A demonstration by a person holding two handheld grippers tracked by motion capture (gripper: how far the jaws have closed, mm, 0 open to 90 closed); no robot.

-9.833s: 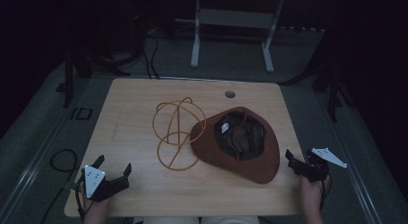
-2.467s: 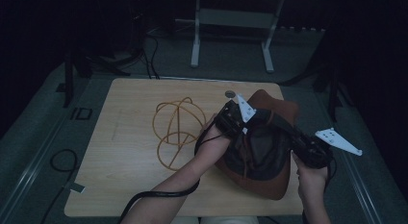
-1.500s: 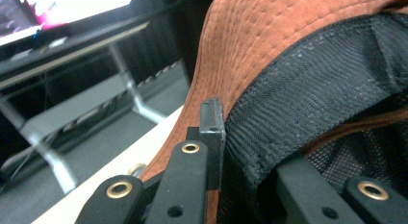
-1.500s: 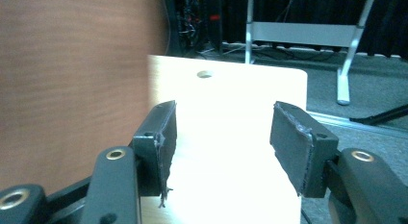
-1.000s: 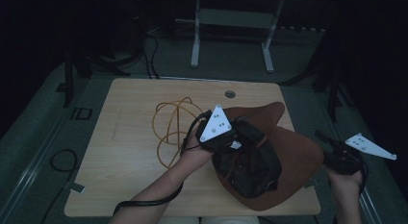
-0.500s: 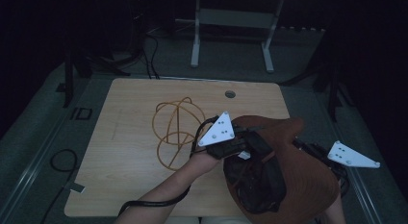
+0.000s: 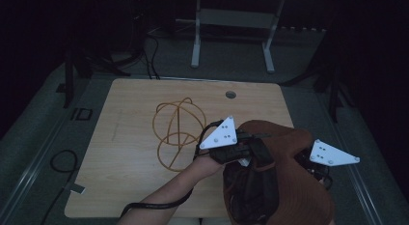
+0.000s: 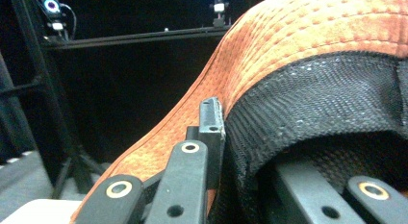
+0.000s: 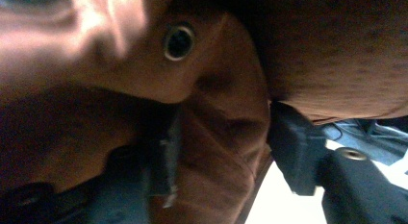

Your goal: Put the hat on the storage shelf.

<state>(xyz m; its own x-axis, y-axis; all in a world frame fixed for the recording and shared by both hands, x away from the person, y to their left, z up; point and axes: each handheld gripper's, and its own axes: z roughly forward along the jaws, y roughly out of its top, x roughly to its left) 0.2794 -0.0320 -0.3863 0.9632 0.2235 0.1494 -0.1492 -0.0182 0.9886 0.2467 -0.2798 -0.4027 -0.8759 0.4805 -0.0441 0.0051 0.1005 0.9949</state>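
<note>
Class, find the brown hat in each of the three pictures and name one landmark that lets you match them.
High view: the brown hat is at lower right, lifted between both grippers.
Left gripper view: its brim and black mesh lining fill the upper right.
Right gripper view: brown fabric spans the frame, a metal eyelet at top.
Shared landmark: the hat's brim edge.

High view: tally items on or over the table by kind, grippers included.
Brown hat: 1
Orange wire-hoop stand: 1
Handheld grippers: 2, left gripper and right gripper, both clamped on the hat
Total: 4
</note>
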